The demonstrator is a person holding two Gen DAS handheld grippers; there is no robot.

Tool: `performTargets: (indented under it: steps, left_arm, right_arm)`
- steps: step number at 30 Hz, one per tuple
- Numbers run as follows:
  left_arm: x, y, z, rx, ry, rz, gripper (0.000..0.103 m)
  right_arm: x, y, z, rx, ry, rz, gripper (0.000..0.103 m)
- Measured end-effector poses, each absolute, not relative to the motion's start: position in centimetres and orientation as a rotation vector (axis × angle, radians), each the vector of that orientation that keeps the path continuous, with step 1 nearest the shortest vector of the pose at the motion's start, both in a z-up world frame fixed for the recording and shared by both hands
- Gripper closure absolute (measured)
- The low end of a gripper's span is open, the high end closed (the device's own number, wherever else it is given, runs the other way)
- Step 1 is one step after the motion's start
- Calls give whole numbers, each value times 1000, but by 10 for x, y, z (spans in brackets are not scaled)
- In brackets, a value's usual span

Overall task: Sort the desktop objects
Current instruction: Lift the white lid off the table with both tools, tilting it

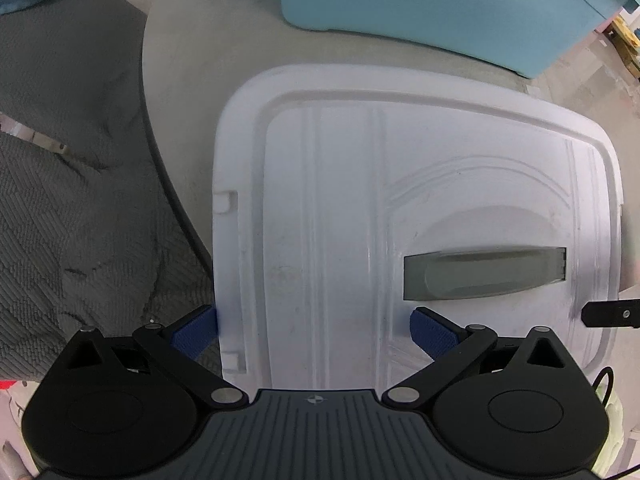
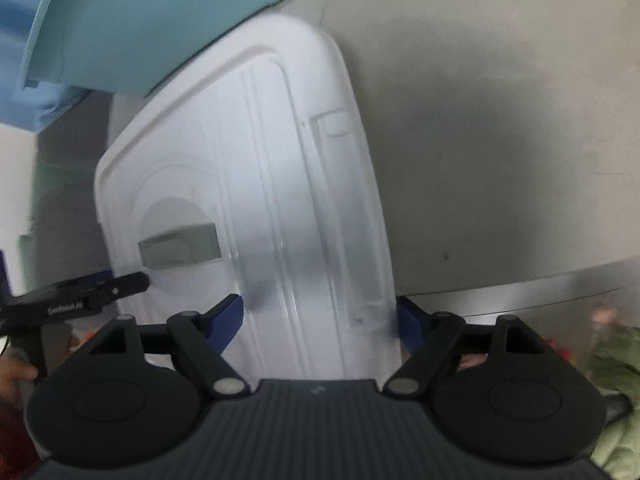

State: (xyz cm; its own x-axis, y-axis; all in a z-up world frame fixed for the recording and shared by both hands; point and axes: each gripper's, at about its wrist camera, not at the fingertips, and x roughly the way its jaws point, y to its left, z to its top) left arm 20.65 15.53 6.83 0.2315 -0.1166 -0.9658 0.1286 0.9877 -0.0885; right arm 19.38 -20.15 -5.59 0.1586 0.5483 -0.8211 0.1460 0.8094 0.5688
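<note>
White plastic lid (image 1: 360, 208) lay flat on table (image 1: 180, 80) | both grippers, left (image 1: 316, 330) and right (image 2: 320, 318), spread wide, straddling opposite edges, likely for a two-handed lift | teal bin (image 1: 420, 0) at 12 o'clock

Lid (image 1: 340, 240) on table (image 1: 188, 80), seemingly before bin (image 1: 420, 0)

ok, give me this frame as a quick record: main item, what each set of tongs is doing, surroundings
main item: white lid with a grey handle, lying on the round grey table
left tongs: open, straddling the lid's near left part, one pad outside the edge, the other over the top
right tongs: open, straddling the lid's right part
contact: cannot tell whether any pad touches the lid
beyond lid: light blue bin
off table: grey textured fabric to the left
</note>
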Motion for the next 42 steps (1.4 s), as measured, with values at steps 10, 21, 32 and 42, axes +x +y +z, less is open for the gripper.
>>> performTargets:
  steps: [10, 21, 32, 42]
  left_arm:
    - [208, 158, 68, 6, 1319, -160, 0]
    - [197, 189, 74, -22, 1310, -162, 0]
    - [185, 245, 36, -395, 1339, -500, 0]
    - [188, 229, 14, -325, 1326, -611, 0]
  right_arm:
    - [199, -197, -79, 655, 1409, 430, 25]
    - [194, -207, -74, 713, 1462, 393, 27]
    - [197, -200, -68, 669, 1480, 406, 27]
    - [198, -202, -65, 651, 1488, 414, 26]
